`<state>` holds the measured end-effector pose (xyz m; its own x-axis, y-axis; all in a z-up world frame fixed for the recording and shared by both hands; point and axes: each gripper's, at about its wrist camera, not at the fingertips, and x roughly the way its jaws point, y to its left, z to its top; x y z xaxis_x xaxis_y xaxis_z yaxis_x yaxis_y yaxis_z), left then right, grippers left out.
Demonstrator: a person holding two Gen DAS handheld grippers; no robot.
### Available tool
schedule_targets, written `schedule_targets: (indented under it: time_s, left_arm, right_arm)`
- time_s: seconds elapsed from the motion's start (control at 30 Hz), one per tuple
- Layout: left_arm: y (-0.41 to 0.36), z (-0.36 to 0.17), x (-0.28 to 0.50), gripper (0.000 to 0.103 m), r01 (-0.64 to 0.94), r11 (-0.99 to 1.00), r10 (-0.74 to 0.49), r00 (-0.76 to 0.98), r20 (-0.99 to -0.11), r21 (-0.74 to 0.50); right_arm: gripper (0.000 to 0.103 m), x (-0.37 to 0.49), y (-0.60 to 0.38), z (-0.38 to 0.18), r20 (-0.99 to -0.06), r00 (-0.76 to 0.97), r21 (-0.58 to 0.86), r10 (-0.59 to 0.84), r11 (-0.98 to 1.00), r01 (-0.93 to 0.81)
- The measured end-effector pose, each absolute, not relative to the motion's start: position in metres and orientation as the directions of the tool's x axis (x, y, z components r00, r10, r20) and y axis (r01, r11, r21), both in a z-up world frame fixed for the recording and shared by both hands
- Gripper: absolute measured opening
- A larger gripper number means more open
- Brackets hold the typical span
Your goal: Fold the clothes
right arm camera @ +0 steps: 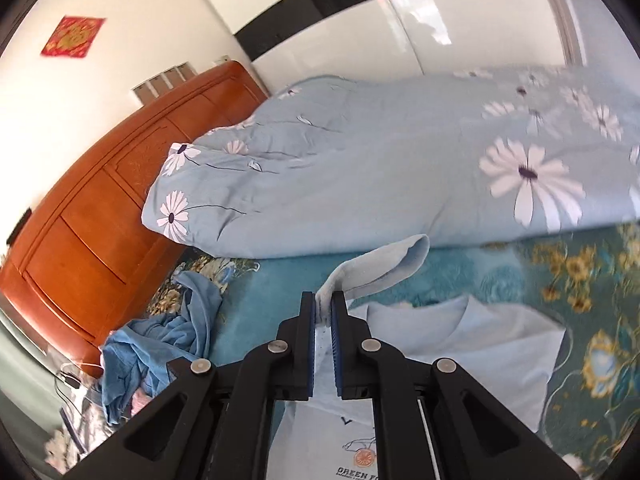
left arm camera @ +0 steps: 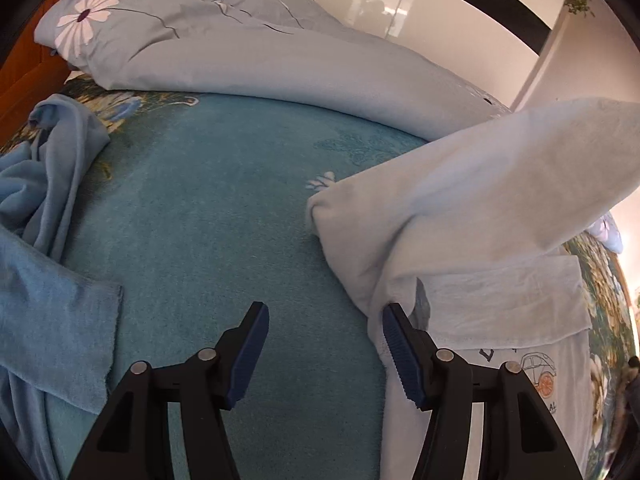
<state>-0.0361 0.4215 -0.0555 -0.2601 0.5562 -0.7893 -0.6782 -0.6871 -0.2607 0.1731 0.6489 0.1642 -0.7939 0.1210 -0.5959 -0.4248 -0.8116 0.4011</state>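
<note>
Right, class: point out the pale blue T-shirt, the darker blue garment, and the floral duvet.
pale blue T-shirt (left arm camera: 460, 208), left wrist view, on its lifted sleeve.
darker blue garment (left arm camera: 44, 312), left wrist view, on its flat lower part.
floral duvet (right arm camera: 360, 168), right wrist view, on its plain middle.

Bright daylight fills both views. The shiny wardrobe (right arm camera: 460, 32) shows white glare. The right view is blurry on its right side (the flowers on the quilt (right arm camera: 532, 184) smear). Edges curve, and corners go black.
</note>
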Motion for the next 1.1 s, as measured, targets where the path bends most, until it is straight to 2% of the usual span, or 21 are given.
schedule_targets:
  time_s: [0.1,0.23,0.37,0.47,0.63,0.7,0.8,0.97,1.1]
  left_arm:
    - [0.413,-0.055,-0.036,0.063,-0.663,-0.701,0.553,-0.274,-0.787,-0.262]
    - [0.409,-0.057,-0.036,0.062,-0.667,-0.695,0.553,-0.255,-0.793,-0.269]
    - [0.41,-0.057,-0.037,0.062,-0.668,-0.688,0.559,-0.238,-0.794,-0.284]
    - [0.409,-0.057,-0.036,0.062,-0.665,-0.691,0.558,-0.241,-0.794,-0.283]
    - [0.409,-0.051,-0.029,0.062,-0.668,-0.683,0.566,-0.229,-0.792,-0.295]
    - [0.405,-0.046,-0.021,0.063,-0.673,-0.679,0.564,-0.221,-0.796,-0.294]
    - [0.388,-0.034,-0.002,0.062,-0.708,-0.624,0.59,-0.15,-0.794,-0.33]
    - [0.346,-0.038,0.046,0.063,-0.727,-0.58,0.566,-0.036,-0.823,-0.367]
    - [0.311,-0.046,0.088,0.063,-0.733,-0.556,0.528,0.053,-0.848,-0.392]
  right_arm:
    - [0.007,0.19,0.664,0.157,-0.634,-0.753,0.355,0.179,-0.797,-0.488]
    - [0.007,0.23,0.715,0.091,-0.728,-0.645,0.347,0.23,-0.688,-0.637]
    - [0.007,0.272,0.754,0.015,-0.792,-0.584,0.418,0.177,-0.539,-0.731]
    - [0.008,0.287,0.762,-0.018,-0.814,-0.563,0.431,0.148,-0.496,-0.754]
    - [0.011,0.292,0.759,-0.028,-0.819,-0.561,0.425,0.119,-0.531,-0.733]
    - [0.022,0.297,0.753,-0.022,-0.824,-0.549,0.392,0.138,-0.561,-0.729]
    - [0.026,0.316,0.731,-0.009,-0.814,-0.56,0.363,0.153,-0.617,-0.698]
    - [0.027,0.367,0.648,-0.024,-0.836,-0.549,0.372,-0.008,-0.744,-0.555]
    - [0.028,0.428,0.599,-0.045,-0.816,-0.57,0.456,-0.094,-0.712,-0.534]
